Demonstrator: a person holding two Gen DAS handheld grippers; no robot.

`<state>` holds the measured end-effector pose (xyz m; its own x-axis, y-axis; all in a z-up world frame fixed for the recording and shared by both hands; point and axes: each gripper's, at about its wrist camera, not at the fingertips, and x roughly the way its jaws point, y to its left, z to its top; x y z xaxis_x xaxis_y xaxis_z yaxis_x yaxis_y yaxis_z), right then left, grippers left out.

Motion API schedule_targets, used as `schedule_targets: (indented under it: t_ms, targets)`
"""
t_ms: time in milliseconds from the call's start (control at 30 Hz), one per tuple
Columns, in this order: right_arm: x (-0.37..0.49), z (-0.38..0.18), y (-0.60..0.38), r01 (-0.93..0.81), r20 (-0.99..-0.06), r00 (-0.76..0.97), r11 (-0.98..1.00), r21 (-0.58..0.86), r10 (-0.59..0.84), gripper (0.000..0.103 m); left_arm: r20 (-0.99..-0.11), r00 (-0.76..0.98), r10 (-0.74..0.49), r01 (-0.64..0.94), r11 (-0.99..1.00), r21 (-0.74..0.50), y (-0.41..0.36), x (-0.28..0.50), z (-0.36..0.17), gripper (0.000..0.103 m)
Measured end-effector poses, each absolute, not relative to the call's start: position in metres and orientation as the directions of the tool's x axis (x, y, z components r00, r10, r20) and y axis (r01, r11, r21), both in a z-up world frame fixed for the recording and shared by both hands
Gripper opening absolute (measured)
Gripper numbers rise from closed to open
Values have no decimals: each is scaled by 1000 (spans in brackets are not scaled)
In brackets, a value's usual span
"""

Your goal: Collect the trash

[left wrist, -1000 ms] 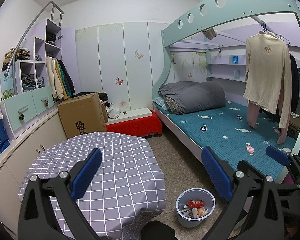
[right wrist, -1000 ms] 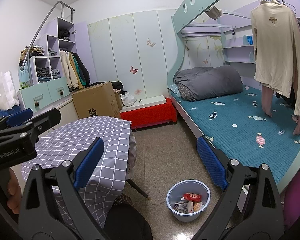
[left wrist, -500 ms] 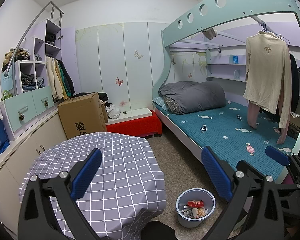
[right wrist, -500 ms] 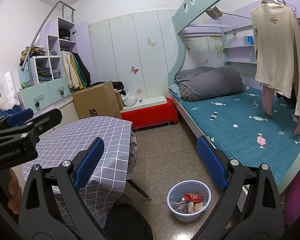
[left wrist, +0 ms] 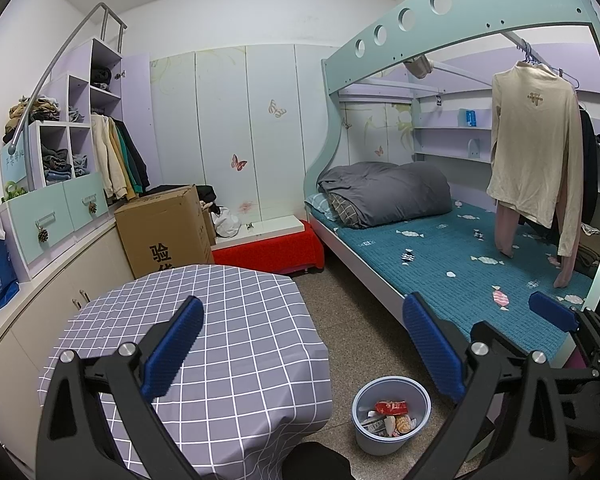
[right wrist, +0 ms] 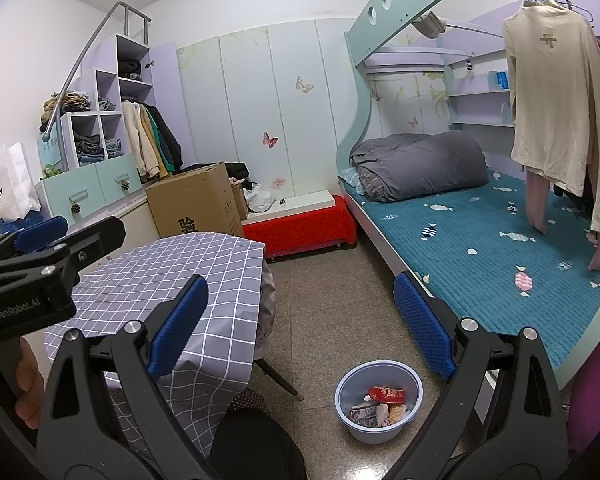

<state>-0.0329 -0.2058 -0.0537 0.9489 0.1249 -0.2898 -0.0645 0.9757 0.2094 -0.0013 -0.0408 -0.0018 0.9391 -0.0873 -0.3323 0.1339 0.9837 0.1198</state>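
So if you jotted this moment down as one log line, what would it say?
left gripper: open, empty | right gripper: open, empty | bin: on floor, wrappers inside | table: no trash visible

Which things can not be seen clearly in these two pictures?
- Bottom of the trash bin: hidden under wrappers, both views.
- Print on the wrappers: too small.
- Floor under the checkered table: covered by its cloth.
- Foot of the bed: cut off by the right edge.
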Motion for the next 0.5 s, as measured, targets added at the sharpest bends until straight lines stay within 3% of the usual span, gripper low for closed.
schedule_targets:
  t_ms: [500]
  targets:
    - [-30, -54, -204, -66, -296, 946, 975, 214, 129, 92, -351, 931, -101, 148, 983, 110, -38, 2, -8, 98]
